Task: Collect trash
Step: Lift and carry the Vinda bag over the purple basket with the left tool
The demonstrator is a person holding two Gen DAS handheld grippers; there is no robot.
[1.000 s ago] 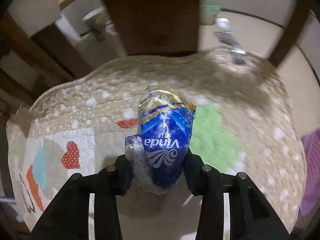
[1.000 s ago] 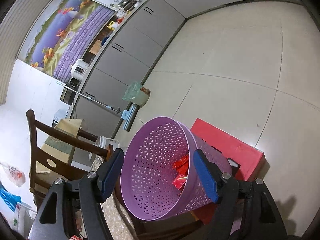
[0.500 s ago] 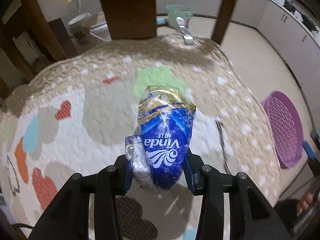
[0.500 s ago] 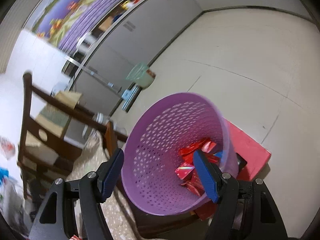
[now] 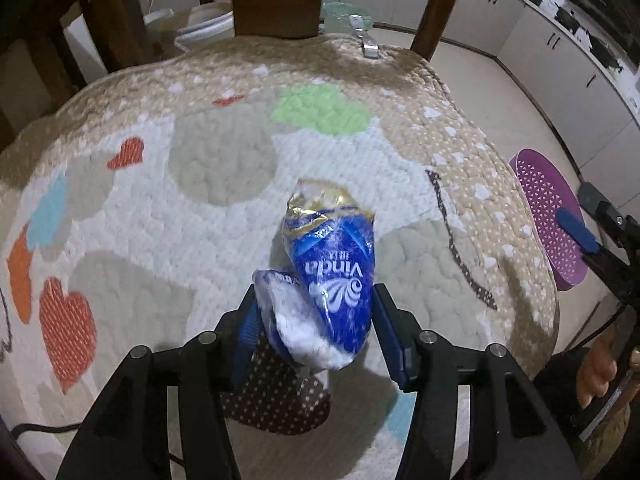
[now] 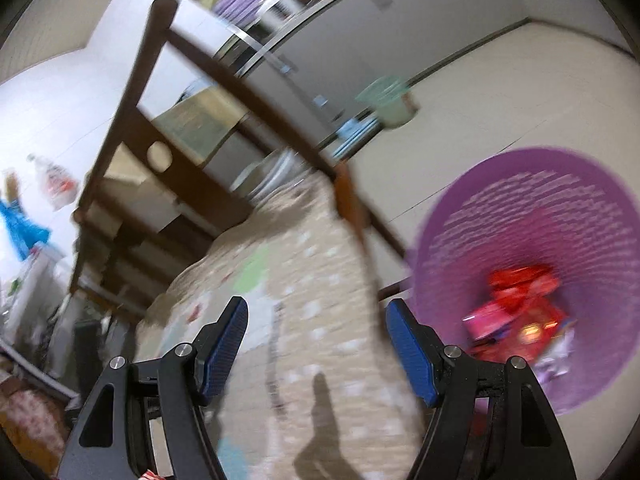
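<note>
while a quilted cushion covers the chair, the left claw, just loosened, brackets a blue wrapper.

**Left jaws loosening, right jaws wide and empty**

The left hand-held gripper points steeply down; its jaws have just been opening, with a tissue packet between the pads, the right pad now apart from it. The right hand-held gripper is rolled sideways, jaws spread with nothing between them. Fingers of the person's right hand show at the left view's edge.
</note>
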